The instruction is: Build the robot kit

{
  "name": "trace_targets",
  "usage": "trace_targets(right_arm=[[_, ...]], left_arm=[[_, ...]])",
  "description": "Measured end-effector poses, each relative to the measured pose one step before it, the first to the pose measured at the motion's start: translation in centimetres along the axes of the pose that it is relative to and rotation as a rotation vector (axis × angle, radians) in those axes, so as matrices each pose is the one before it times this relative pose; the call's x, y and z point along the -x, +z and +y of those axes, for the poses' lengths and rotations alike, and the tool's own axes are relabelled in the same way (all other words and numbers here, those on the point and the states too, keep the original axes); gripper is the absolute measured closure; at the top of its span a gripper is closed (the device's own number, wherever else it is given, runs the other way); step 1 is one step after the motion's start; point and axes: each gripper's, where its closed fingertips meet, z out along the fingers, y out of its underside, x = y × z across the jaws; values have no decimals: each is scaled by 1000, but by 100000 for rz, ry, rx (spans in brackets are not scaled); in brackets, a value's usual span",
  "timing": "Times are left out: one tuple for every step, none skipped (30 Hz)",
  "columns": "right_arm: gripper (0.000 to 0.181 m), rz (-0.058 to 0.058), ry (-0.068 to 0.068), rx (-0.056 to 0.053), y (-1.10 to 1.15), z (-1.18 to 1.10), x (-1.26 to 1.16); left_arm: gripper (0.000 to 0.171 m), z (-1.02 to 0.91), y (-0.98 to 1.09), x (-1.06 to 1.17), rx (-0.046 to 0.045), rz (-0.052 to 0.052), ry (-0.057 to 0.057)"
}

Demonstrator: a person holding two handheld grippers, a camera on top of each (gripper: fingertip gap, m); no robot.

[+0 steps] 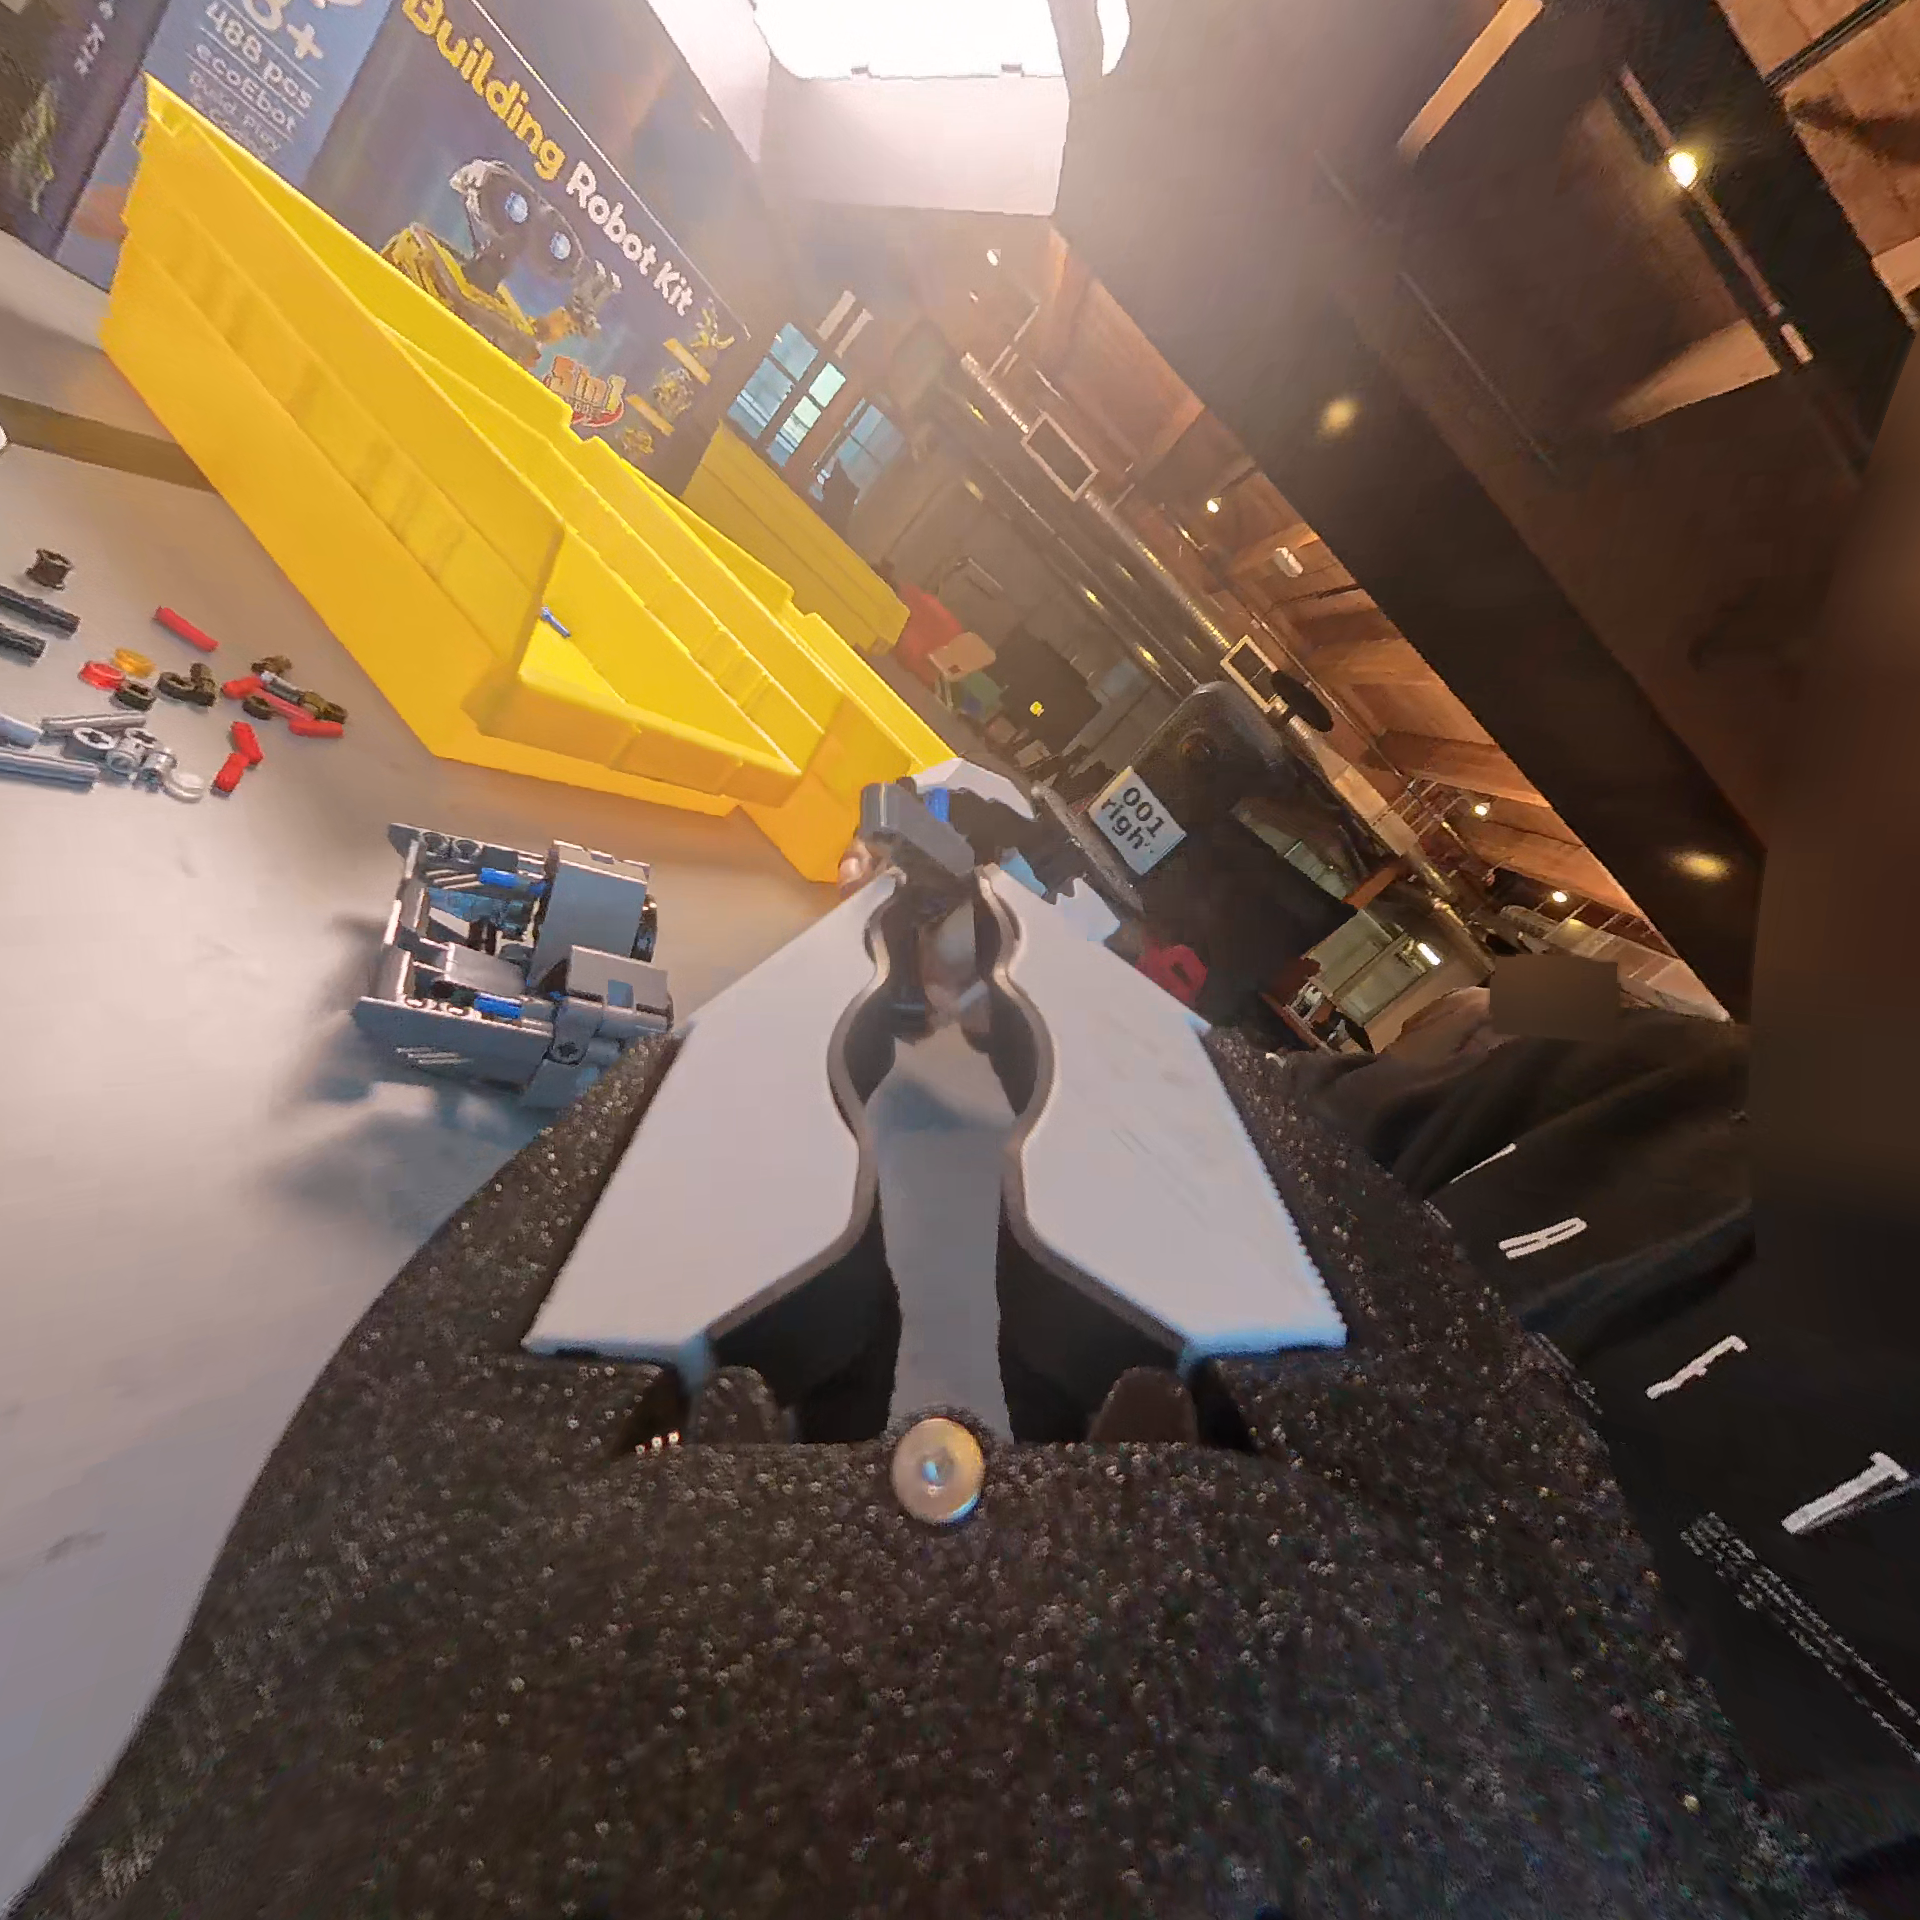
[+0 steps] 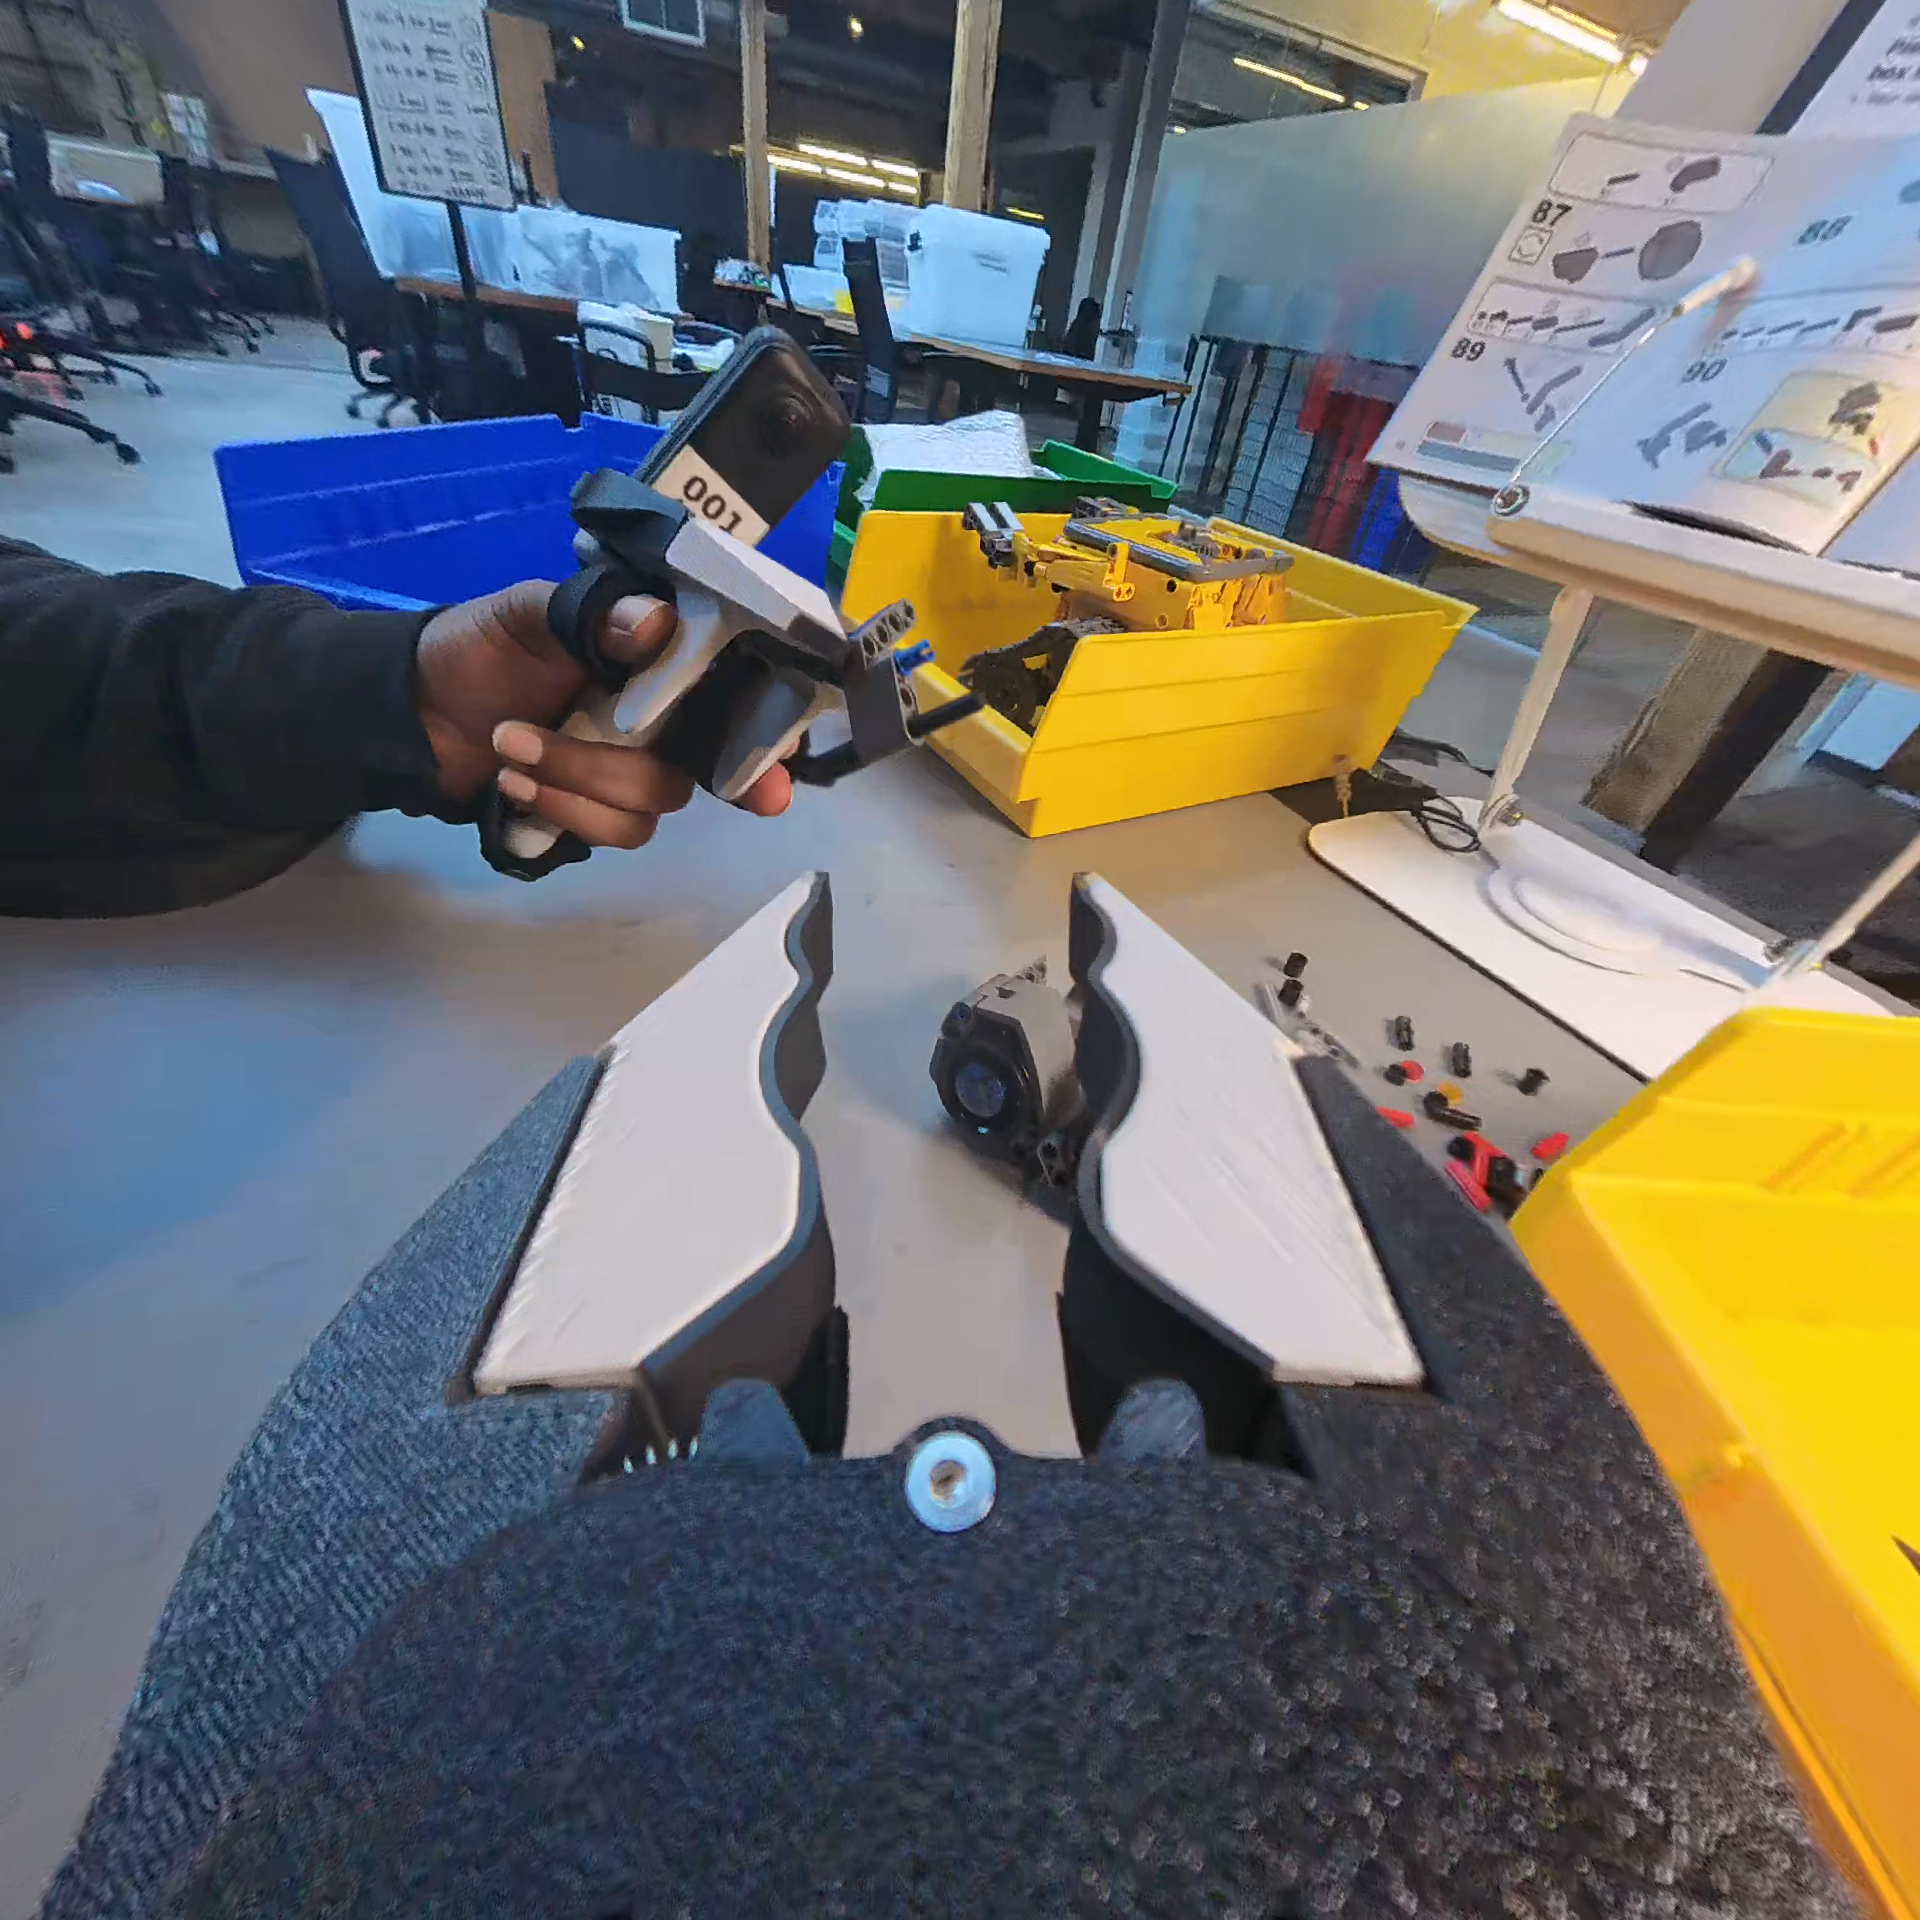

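Black foam padding fills the bottom of both wrist views, and past it my right tool point(image 2: 951, 914) hangs just above the table point(image 2: 260, 1091) with its fingers apart and nothing between them. Closest to it is a grey block with a dark lens end point(image 2: 1003, 1060), lying on the table against the inner edge of the right-side finger, lens toward me, long axis running roughly along the fingers. Right of that finger lie scattered pins point(image 2: 1455, 1112), black and red, and a yellow bin point(image 2: 1766, 1351) crowds the right edge. My left tool point(image 1: 925, 883) is clamped on a small grey assembly point(image 1: 940, 821) with blue pins, held up off the table; from the right wrist view my hand point(image 2: 540, 707) grips that tool up and to the left, a black pin sticking out of the assembly toward another yellow bin point(image 2: 1195, 707). Below and left of the left tool, a grey frame point(image 1: 520, 956) sits on the table, well apart from the held piece. Farther back, the second bin holds a yellow model point(image 2: 1143, 571); a blue bin point(image 2: 416, 499) and a green one point(image 2: 1101, 468) stand behind. At right an instruction booklet point(image 2: 1662, 343) rests on a white stand point(image 2: 1558, 883).
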Motion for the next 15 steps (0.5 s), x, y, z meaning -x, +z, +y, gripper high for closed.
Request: trace_targets(right_arm=[[139, 109, 634, 192, -86, 157, -226], [141, 61, -321, 346, -45, 158, -89], [142, -435, -762, 388, 2, 131, 97], [143, -499, -911, 419, 49, 94, 221], [144, -500, -1058, 499, 102, 64, 296], [144, -665, -1118, 425, 125, 2, 347], [145, -877, -1151, 371, 148, -33, 379], [147, -951, -1167, 615, 174, 7, 355], [148, -1179, -1327, 951, 186, 90, 348], [148, -1046, -1530, 1356, 195, 174, 316], [148, -1027, -1694, 1674, 203, 254, 316], [148, -1478, -1806, 1866, 221, 299, 403], [148, -2438, -1953, 2188, 219, 349, 565], [148, -3245, -1890, 2480, 224, 390, 717], [147, -2565, -1602, 2224, 246, 371, 633]], left_arm=[[161, -99, -145, 107, -1039, 860, -2758], [162, 24, -84, 120, -194, 907, -2872], [162, 120, -42, 176, 236, 252, -2076], [162, 203, 17, 243, 859, -671, -1013], [162, 471, 128, 228, 2767, -1019, -431], [162, 743, 238, 250, 4672, -1502, 712], [161, 964, 307, 407, 6208, -3092, 2328], [161, 1088, 351, 581, 7136, -4734, 4131], [161, 1023, 362, 482, 6710, -4763, 5485], [161, 863, 365, 118, 5776, -2830, 5450], [161, 647, 342, -313, 4556, -137, 4500], [161, 395, 289, -549, 2934, 1438, 3466], [161, 203, 224, -533, 1646, 1403, 2515], [161, 144, 148, -453, 1204, 1232, 1702], [161, 148, 103, -430, 1219, 1403, 1449]])
